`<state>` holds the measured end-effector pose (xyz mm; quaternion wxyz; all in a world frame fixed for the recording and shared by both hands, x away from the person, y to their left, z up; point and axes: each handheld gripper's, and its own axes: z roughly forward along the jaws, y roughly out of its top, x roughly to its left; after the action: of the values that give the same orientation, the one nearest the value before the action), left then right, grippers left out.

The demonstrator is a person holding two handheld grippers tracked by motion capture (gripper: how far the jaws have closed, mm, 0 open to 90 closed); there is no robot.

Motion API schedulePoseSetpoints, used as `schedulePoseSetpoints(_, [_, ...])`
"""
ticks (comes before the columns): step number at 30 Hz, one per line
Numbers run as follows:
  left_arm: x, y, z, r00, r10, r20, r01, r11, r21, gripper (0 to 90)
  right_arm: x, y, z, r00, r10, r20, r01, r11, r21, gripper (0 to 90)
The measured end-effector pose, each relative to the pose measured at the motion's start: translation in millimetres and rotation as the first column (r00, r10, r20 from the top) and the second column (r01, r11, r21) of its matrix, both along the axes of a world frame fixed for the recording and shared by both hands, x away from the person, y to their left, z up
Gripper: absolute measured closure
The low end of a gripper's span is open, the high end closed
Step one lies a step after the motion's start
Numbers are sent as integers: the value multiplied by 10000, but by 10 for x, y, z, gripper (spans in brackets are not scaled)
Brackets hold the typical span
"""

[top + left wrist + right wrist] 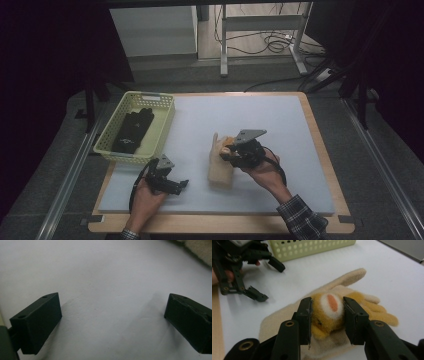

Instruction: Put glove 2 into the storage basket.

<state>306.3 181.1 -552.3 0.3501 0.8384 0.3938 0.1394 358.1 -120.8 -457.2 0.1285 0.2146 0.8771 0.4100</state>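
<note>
Inspection at this moment found one dark fabric glove (134, 131) already lying inside the pale yellow perforated plastic basket (112, 127), which stood at the far left of the white foam mat (240, 115) covering the wooden table top (325, 165). That part of the work was judged complete.

The second item, a beige fleece glove with yellow fingers and a padded orange-and-white spot (337, 312), lay flat on the mat near its middle, well apart from the basket. In the high view it (220, 167) rested just left of the right gripper (229, 151).

The right gripper (327, 315) had its two black jaws set on either side of the padded yellow part of the glove, with the pads pressing against the plush from left and right. It was judged to be gripping the glove, though the cuff of the glove was flat on the mat and no lift was evident.

The left gripper (176, 185) sat low at the near left of the mat, close to the basket's near corner. Its own view showed its jaws standing wide apart with bare mat between them; a corner of the beige glove (200, 250) appeared at the upper right, clear of it. It held nothing.

Remaining, by judgement: raise the beige glove, carry it across to the basket, and release it beside the dark glove. The task stood roughly half done.
</note>
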Motion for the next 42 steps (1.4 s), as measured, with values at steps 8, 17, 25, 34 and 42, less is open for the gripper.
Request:
schedulePoseSetpoints(8, [0, 0, 0, 10000, -11, -3, 11, 10000, 10, 10, 45, -27, -317, 9987, -120, -485, 98, 9989, -467, 574])
schedulePoseSetpoints(17, [1, 0, 0, 10000, -14, -4, 14, 10000, 19, 10, 68, -52, -486, 9948, -402, -931, 366, 9985, -401, 480])
schedulePoseSetpoints(25, [0, 0, 0, 10000, -11, -2, 11, 10000, 11, 10, 68, -147, -295, 9960, -609, -656, 601, 9981, -136, 420])
schedulePoseSetpoints(34, [-1, -1, 0, 10000, 5, -24, -5, 10000, -4, 10, 46, -432, -309, 9863, -1344, -960, 1373, 9902, 242, 465])
schedulePoseSetpoints(42, [-1, -1, 0, 10000, 2, -22, -2, 10000, -3, 10, -40, -525, -508, 9835, -1339, -1218, 1348, 9909, -4, 799])
